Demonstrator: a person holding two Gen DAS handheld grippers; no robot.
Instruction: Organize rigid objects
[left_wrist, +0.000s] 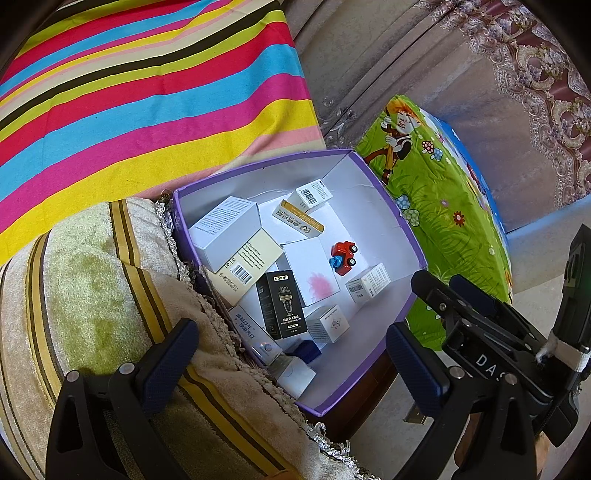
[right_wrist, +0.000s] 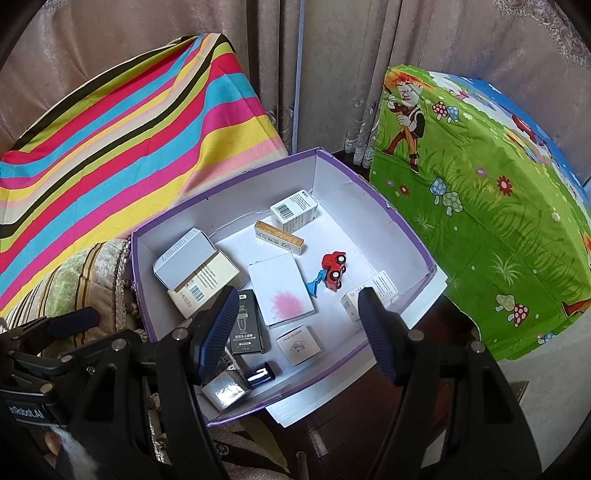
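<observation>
A purple-rimmed white box holds several small cartons, a black DORMI carton and a red toy truck with a blue part. My left gripper is open and empty, hovering over the box's near-left corner. My right gripper is open and empty above the box's front part. The right gripper also shows in the left wrist view.
A striped rainbow cloth covers furniture behind the box. A green cartoon cloth covers something to the right. A beige striped cushion lies left of the box. The box rests on a dark wooden stand.
</observation>
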